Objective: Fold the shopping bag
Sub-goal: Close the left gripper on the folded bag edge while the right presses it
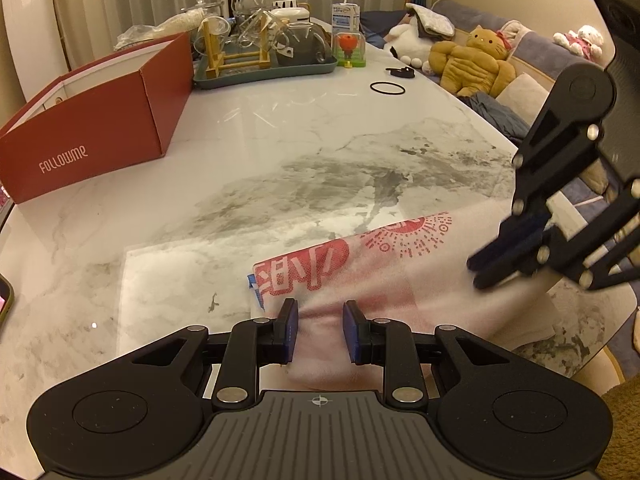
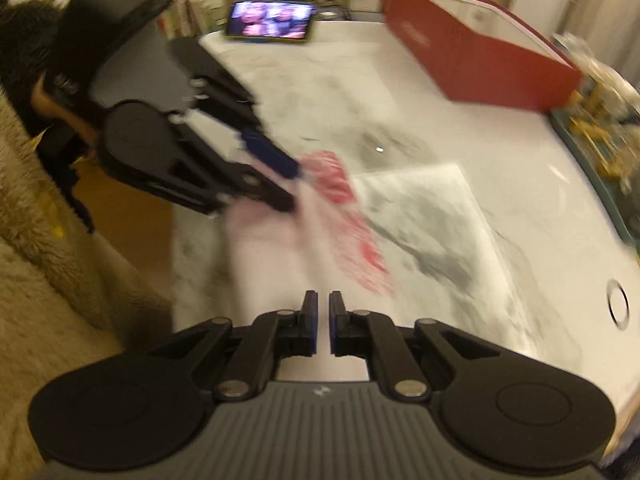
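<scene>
Red box (image 1: 92, 128) at far left of the marble worktop (image 1: 280, 152); tray of glassware (image 1: 264, 60) behind it; juice carton (image 1: 345, 14) and black ring (image 1: 387, 88) further right; plush toys (image 1: 468, 68) on the sofa beyond. Bag (image 1: 380, 280), thin white with red print, lies at the near right edge of the worktop, already gathered into a narrow strip. Left tongs (image 1: 320, 330): narrow gap, bag end bunched between the pads, apparently pinched. Right tongs (image 2: 324, 328): nearly closed, nothing visibly held in their own view; in the left view they sit at the bag's right part, contact unclear through blur. Step judged in hand: mid-fold, left end anchored. Next move likely calls for the right tongs to grip the free end and carry it across toward the left.
</scene>
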A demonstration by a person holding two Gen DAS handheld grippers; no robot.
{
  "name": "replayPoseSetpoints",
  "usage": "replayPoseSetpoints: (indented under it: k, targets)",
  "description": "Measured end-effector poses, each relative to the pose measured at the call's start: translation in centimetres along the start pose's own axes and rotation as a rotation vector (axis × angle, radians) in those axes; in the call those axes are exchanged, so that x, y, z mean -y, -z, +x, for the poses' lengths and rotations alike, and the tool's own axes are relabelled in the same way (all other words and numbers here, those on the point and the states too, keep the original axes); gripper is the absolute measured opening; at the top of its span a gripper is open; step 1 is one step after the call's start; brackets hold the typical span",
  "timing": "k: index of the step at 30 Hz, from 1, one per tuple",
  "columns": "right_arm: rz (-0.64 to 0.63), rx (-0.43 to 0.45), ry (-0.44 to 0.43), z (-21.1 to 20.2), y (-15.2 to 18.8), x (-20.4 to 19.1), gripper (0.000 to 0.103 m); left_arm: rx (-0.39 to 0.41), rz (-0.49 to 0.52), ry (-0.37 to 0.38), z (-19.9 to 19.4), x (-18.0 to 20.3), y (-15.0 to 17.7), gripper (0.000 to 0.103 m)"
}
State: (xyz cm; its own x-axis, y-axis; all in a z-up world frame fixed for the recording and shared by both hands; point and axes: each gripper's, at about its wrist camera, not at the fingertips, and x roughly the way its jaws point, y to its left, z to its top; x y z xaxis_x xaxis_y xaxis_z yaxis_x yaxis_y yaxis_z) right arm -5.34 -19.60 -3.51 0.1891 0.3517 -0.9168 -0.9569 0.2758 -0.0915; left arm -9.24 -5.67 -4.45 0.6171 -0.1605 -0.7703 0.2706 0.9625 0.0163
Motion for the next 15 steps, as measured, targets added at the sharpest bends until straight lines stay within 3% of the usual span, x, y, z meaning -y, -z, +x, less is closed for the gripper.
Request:
replayPoseSetpoints:
  k: [2,5,9,12,15]
  targets:
    - [-0.036,-0.023,0.003,0.9,0.0,-1.1,0.005,0.001,0.001,0.003,0.0,-0.1,0.0,0.026]
    - [0.01,-0.005,0.008,0.2,2.3,0.0,0.005,0.003,0.002,0.007,0.0,-0.1,0.1,0.026]
    - [0.038,-0.058,0.03,-0.9,5.0,1.2,0.004,0.006,0.005,0.013,0.0,-0.3,0.1,0.026]
    - [0.108,-0.088,0.03,-1.5,5.2,2.1,0.007,0.006,0.012,0.012,0.0,-0.2,0.1,0.026]
    - [0.18,0.057,0.014,-3.5,3.1,2.5,0.007,0.002,0.017,0.009,0.1,-0.1,0.0,0.026]
